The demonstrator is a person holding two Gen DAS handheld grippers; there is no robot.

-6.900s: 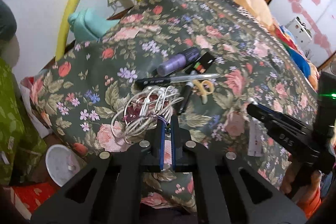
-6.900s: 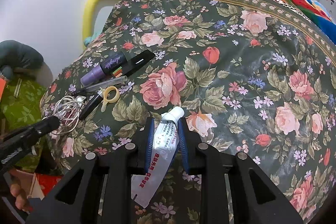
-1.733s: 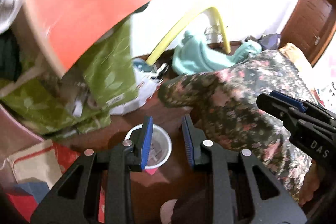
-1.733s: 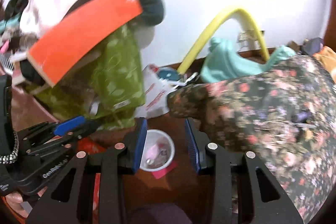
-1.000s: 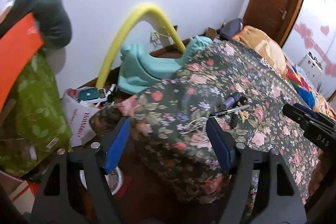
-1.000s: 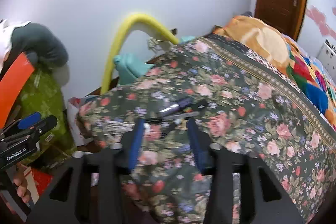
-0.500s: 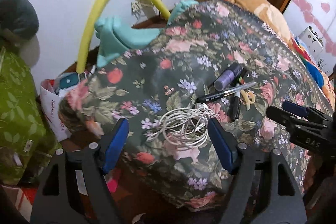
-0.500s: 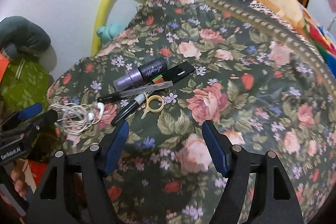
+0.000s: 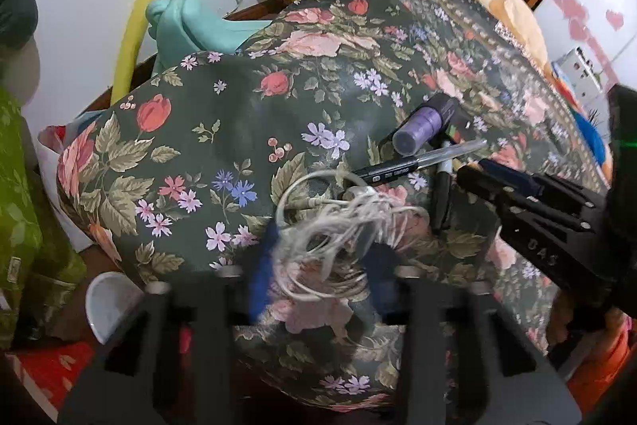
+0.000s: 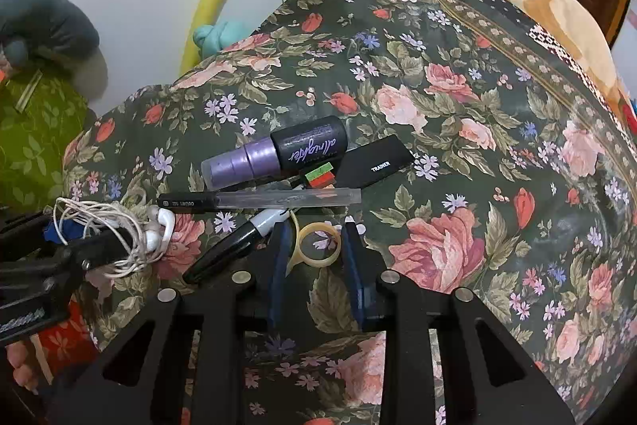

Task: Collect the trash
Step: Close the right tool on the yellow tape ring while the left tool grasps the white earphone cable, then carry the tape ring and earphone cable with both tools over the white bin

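Left gripper spread wide, right gripper parted, both angled downward

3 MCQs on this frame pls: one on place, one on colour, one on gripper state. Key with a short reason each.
1. Where does the yellow ring lie?
A. between the right gripper's fingers
B. on top of the purple bottle
C. inside the white cup

2. What colour is the cap end of the bottle on the floral blanket?
A. green
B. purple
C. orange

3. How does the left gripper stand to the tangle of white earphones?
A. shut flat with nothing near it
B. fingers apart on either side of the tangle
C. holding a pen aloft

Key:
1 A, the right wrist view shows the ring on the blanket in the gap of the right gripper, not yet pinched.
2 B, the cap is metallic purple, the body dark.
3 B, the left wrist view shows a blue finger on each side of the tangle.
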